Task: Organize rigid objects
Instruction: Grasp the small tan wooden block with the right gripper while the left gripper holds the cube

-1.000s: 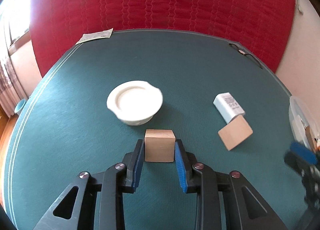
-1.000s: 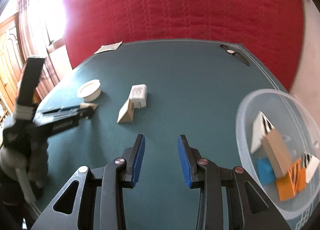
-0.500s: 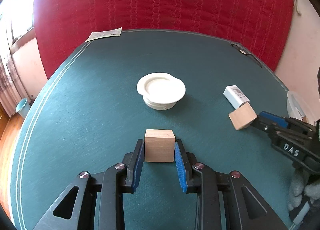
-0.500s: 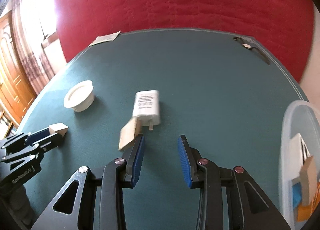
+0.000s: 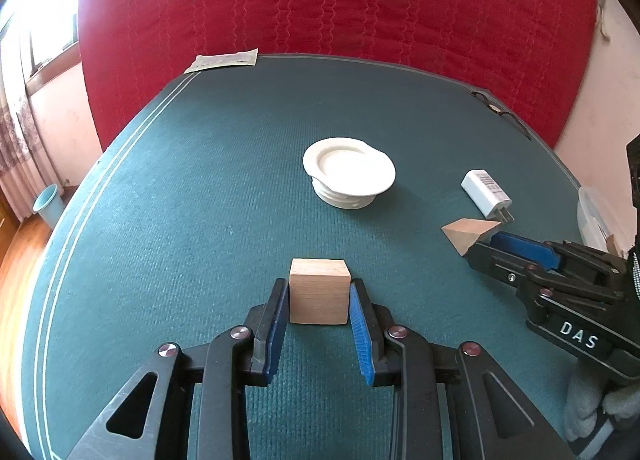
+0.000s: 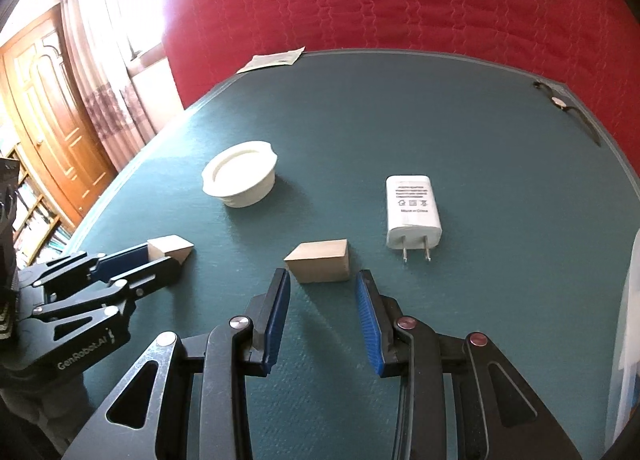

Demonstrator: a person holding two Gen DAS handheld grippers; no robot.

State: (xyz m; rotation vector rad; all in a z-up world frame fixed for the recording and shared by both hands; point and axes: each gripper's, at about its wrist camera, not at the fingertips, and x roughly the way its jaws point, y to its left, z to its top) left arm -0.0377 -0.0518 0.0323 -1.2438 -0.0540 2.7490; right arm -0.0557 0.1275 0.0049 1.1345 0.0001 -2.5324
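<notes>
My left gripper (image 5: 319,288) is shut on a wooden cube (image 5: 319,291) just above the green table (image 5: 180,220); in the right wrist view the cube (image 6: 170,247) sits in that gripper (image 6: 168,256) at the left. A wooden wedge (image 6: 320,266) lies on the table at the tips of my right gripper (image 6: 322,276). Its jaws stand apart and the pads do not press on the wedge. From the left wrist view, the right gripper (image 5: 484,246) reaches the wedge (image 5: 466,232) from the right. A white charger (image 6: 413,212) lies beyond the wedge and a white round lid (image 6: 240,176) to the left.
A clear plastic tub (image 6: 628,320) stands at the table's right edge. A paper slip (image 5: 222,60) and a black strap-like item (image 6: 568,108) lie at the far edge. A red quilted cover hangs behind. A gloved hand (image 5: 592,412) holds the right gripper.
My right gripper swung left, away from the tub, and came up to the wedge. The left gripper shifted sideways with the cube still in it.
</notes>
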